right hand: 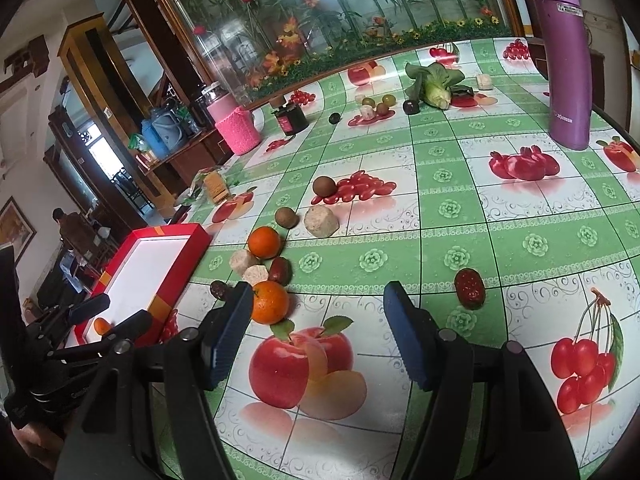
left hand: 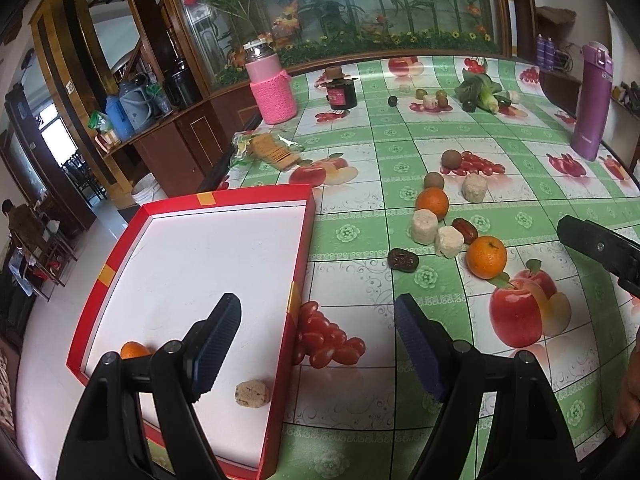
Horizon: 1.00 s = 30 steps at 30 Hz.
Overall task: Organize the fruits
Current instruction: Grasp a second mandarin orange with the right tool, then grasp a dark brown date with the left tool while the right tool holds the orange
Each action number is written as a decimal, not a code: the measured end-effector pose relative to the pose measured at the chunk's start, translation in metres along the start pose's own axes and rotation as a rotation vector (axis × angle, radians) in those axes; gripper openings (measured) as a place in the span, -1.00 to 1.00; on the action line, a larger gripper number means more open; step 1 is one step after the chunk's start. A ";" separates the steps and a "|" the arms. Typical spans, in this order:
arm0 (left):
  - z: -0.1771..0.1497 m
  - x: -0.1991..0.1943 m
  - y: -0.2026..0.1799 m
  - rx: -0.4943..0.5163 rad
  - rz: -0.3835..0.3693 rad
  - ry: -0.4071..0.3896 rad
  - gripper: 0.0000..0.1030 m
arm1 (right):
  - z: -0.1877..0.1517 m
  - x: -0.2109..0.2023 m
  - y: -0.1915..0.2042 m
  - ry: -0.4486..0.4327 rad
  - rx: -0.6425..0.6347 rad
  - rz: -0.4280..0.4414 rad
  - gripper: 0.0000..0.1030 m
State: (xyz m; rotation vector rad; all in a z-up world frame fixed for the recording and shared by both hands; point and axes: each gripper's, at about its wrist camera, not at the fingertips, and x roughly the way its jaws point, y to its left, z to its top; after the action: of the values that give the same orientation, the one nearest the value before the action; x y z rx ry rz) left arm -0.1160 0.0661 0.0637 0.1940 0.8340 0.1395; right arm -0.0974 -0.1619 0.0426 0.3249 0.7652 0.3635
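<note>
I see the table (right hand: 500, 240) first, covered with a green and white cloth printed with fruit pictures. At its left edge lies the red tray (left hand: 192, 200) with a white floor. Inside the tray, near its front left corner, there is one orange (left hand: 134, 350), partly hidden behind my left finger, and one pale round cake (left hand: 252, 393) close to the tray's right wall.

At the far right side of the table stands a purple bottle (right hand: 568, 60), upright. At the far left side stands a flask in a pink knitted cover (left hand: 274, 84), and just beside it a small dark jar (left hand: 341, 90). Some green leafy vegetable (right hand: 434, 82) lies near the far edge, with small fruits next to it.

My left gripper (left hand: 320, 344) is released, fingers wide apart and nothing between them; one finger is over the tray floor, the other over the cloth outside the tray's right wall. My right gripper (right hand: 318, 334) is also released and empty, over the printed apple.

In the middle of the table the loose fruits are in a group: a near orange (right hand: 270, 302) just beside my right gripper's left finger, a second orange (right hand: 264, 242) further back, two pale cake pieces (right hand: 248, 268) between them, a dark red date (right hand: 280, 270) touching the near orange, and two brown kiwis (right hand: 286, 216) behind. One more red date (right hand: 470, 288) lies apart, to the right.
</note>
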 end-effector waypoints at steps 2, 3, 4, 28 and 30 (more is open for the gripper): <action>0.000 0.002 0.001 -0.001 -0.002 0.003 0.53 | 0.000 0.001 0.002 0.003 -0.005 0.007 0.33; -0.001 0.003 0.002 -0.002 -0.002 0.005 0.53 | 0.000 0.002 0.003 0.007 -0.009 0.013 0.33; -0.001 0.005 0.003 -0.004 -0.002 0.008 0.53 | 0.000 0.005 0.006 0.015 -0.017 0.020 0.33; 0.010 0.024 0.006 -0.003 -0.053 0.040 0.53 | -0.003 0.073 0.046 0.192 -0.144 -0.075 -0.28; 0.013 0.027 0.000 0.007 -0.069 0.049 0.53 | -0.001 0.070 0.039 0.184 -0.108 -0.079 -0.28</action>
State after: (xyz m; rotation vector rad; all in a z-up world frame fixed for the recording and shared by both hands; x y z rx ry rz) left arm -0.0885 0.0699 0.0534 0.1686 0.8892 0.0764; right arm -0.0594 -0.0965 0.0151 0.1607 0.9322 0.3618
